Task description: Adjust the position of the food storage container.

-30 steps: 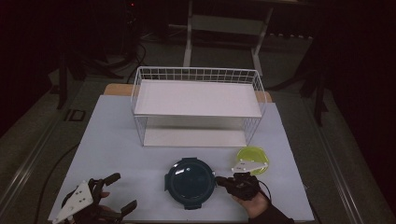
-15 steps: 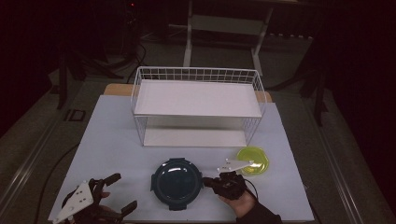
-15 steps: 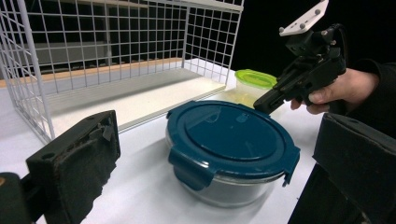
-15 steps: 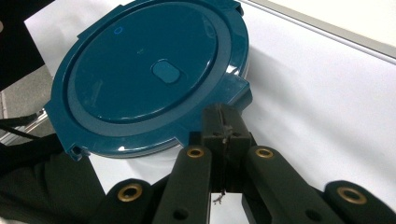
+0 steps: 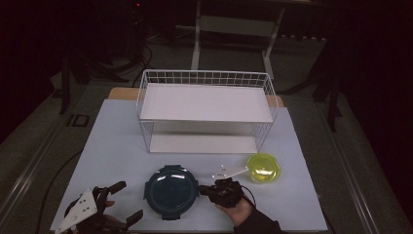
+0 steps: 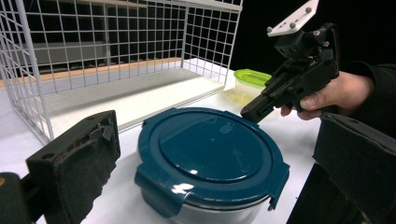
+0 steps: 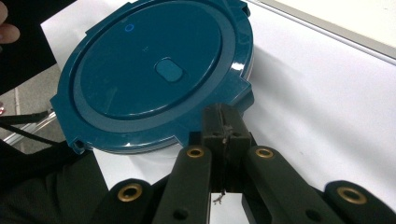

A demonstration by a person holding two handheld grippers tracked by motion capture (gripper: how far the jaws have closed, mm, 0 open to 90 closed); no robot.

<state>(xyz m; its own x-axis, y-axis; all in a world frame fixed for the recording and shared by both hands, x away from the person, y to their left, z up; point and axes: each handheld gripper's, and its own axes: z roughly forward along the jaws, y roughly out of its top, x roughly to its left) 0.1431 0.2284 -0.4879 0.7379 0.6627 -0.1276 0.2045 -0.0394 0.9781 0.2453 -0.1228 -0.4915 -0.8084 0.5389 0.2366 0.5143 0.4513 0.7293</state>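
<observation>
The blue tub point(image 5: 171, 191) is sat at the table's near edge, nudged by the closed, empty right gripper point(image 5: 205, 189) while the left gripper point(image 5: 124, 201) is held wide open, so contact is best kept low on the rim.

We see glossy teal plastic on the lid point(image 6: 210, 147), thin white-coated wire on the rack point(image 5: 207, 78) at twelve o'clock, and matt white table point(image 5: 117, 146); the jaw pads look rough, perhaps foam.
</observation>
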